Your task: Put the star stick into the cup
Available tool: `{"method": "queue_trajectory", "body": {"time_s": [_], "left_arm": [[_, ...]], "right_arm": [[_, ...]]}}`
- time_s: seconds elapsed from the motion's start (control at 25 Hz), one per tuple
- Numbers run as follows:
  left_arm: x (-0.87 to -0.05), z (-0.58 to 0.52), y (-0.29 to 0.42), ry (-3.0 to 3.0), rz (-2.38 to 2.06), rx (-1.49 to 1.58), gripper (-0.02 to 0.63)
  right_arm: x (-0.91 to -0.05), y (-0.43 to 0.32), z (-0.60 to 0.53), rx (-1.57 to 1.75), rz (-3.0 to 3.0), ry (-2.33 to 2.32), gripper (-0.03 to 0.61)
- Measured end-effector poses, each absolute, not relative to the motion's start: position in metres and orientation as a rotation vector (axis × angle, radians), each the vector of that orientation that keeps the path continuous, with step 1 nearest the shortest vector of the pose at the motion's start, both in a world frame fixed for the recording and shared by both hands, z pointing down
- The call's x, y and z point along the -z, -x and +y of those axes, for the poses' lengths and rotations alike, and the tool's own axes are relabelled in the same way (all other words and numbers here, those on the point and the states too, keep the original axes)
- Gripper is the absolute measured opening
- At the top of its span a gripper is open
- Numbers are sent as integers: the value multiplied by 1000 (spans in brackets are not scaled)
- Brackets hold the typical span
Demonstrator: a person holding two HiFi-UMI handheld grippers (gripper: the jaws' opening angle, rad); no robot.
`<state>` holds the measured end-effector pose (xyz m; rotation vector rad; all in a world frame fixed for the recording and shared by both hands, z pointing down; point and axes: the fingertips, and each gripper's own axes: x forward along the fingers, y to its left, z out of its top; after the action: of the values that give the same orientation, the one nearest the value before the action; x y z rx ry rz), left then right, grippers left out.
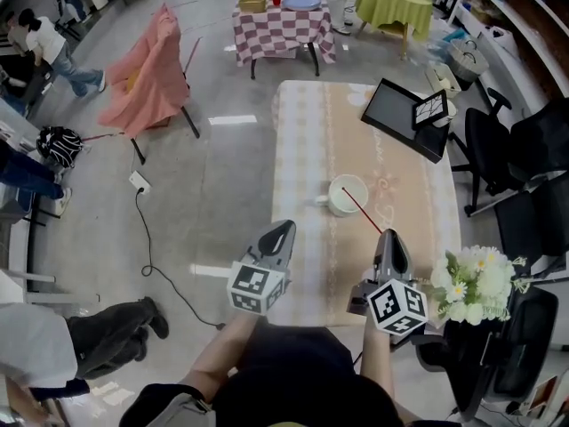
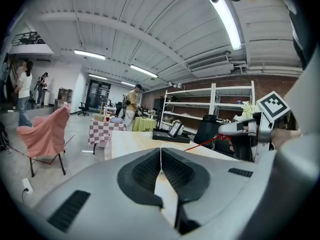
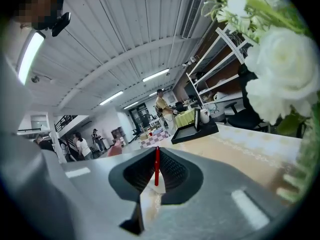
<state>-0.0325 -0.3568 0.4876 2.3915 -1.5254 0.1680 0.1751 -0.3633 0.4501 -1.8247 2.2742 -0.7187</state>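
A white cup [image 1: 347, 194] stands on the beige table [image 1: 302, 140], handle to the left. A thin red stick [image 1: 363, 212] slants from my right gripper [image 1: 389, 236] up toward the cup; its far end lies at the cup's rim. The right jaws are shut on the stick [image 3: 157, 166], which stands between the pads. The stick's star end is not visible. My left gripper [image 1: 284, 229] hovers at the table's near left edge, its jaws shut with nothing between them [image 2: 161, 154]. In the left gripper view the red stick [image 2: 202, 144] and the right gripper [image 2: 240, 129] appear at right.
A black tray [image 1: 404, 118] with a marker card lies at the table's far right. White flowers [image 1: 476, 283] stand beside my right gripper. Black office chairs [image 1: 511, 158] flank the right side. A checkered table [image 1: 280, 25] and a pink-draped chair [image 1: 147, 69] stand further off.
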Motion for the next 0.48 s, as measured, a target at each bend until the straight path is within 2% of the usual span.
{"method": "queue_trajectory", "body": {"time_s": [0.48], "left_arm": [[-499, -374, 32, -2360, -1519, -185, 14]], "right_arm": [[-468, -171, -386, 792, 2320, 1842, 17]]}}
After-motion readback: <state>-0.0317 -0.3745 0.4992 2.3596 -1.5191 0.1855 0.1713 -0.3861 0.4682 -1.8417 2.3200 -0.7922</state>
